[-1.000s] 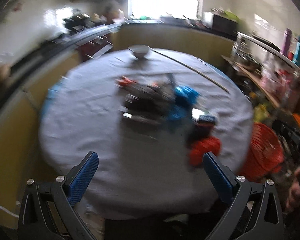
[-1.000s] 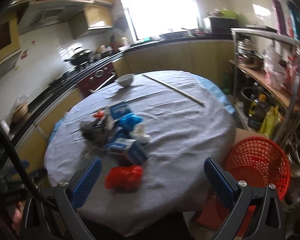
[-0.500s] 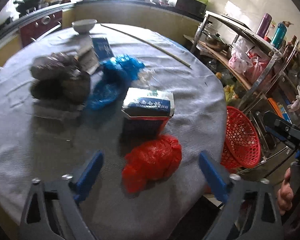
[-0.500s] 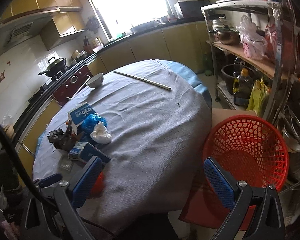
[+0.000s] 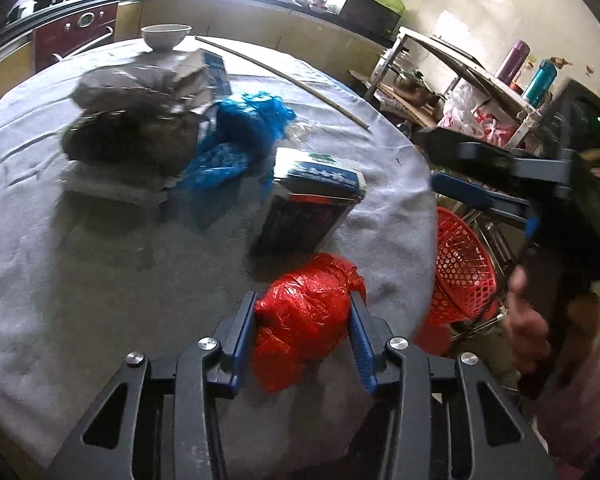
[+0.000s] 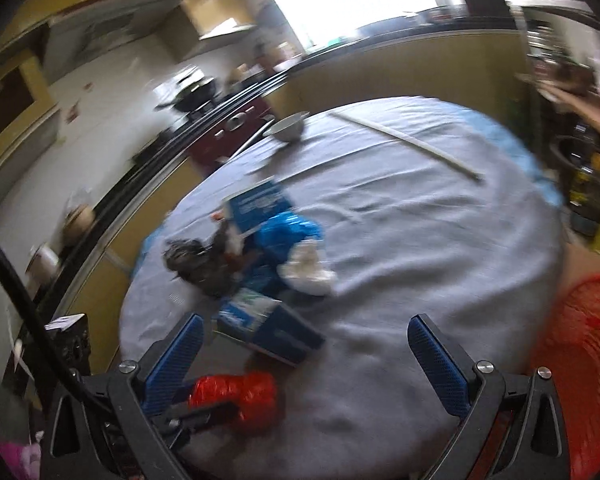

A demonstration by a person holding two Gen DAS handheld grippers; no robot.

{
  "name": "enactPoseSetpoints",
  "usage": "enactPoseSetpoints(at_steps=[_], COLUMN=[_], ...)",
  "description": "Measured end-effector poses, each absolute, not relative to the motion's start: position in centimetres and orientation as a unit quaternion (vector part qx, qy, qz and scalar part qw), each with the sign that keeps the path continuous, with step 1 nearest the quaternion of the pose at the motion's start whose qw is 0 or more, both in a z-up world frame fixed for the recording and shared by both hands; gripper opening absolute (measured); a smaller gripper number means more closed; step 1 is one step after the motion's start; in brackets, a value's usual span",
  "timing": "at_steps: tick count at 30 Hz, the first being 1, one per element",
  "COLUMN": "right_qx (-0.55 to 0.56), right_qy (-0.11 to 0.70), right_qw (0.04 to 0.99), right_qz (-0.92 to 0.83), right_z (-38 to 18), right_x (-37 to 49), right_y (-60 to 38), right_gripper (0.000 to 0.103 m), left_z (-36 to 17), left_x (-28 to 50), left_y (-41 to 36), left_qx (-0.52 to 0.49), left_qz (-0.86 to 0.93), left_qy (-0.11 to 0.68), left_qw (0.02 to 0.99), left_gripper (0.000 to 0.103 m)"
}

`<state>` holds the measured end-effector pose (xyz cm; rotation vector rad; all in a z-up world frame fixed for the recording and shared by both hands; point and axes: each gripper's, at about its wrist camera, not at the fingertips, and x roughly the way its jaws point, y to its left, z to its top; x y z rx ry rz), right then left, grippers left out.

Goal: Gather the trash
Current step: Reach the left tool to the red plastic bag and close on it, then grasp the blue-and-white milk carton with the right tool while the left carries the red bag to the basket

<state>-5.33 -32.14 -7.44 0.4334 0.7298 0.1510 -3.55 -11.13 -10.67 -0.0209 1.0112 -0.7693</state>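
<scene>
Left wrist view: left gripper [image 5: 303, 322], jaws closing on one crumpled red plastic bag [image 5: 306, 322] that lies on the round table under a grey cloth [image 5: 100, 280], near its close edge; both blue pads touch the bag's sides. This view alone shows a person's bare hand [image 5: 526, 320] on the right gripper [image 5: 440, 160] at the right edge, and two bottles, one purple [image 5: 511, 62] and one teal [image 5: 541, 77], on a metal rack [image 5: 460, 60]. One red mesh basket [image 5: 462, 276] stands beyond the table's right edge, its weave sharp here.

Right wrist view: blurred. Right gripper [image 6: 300, 354] with jaws spread wide and nothing between them, over the cloth. This view alone shows one white crumpled wad [image 6: 308, 270] beside the blue bag, and the stove side of the kitchen with a dark pot [image 6: 190, 94]. Basket appears only as a red smear at the right edge.

Counted across both views:
- red bag, one
- blue-and-white cartons, two: near [image 5: 312, 196], far [image 5: 210, 68]
- blue plastic bag [image 5: 244, 136], one
- dark crumpled wrapper heap [image 5: 132, 124], one
- white bowl [image 5: 166, 36], one
- long pale stick [image 5: 284, 76], one
</scene>
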Motion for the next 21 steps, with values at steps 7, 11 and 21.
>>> enactPoseSetpoints(at_steps=[7, 11, 21], right_qx=[0.139, 0.097, 0.099], right_qy=[0.394, 0.406, 0.399], right_qw=[0.898, 0.897, 0.899], right_qz=[0.137, 0.145, 0.152], right_z=[-9.1, -10.4, -10.9], right_x=[-0.8, 0.6, -0.9], right_y=[-27.7, -26.0, -26.1], right_gripper=[0.103, 0.09, 0.074], left_z=[-8.9, -8.2, -7.8], left_x=[-2.7, -1.9, -0.7], left_y=[-7.3, -5.6, -5.5], left_qx=[-0.023, -0.026, -0.03], left_qz=[-0.323, -0.294, -0.269], left_qy=[0.457, 0.449, 0.452], left_qw=[0.828, 0.843, 0.85], left_gripper=[0.045, 0.045, 0.045])
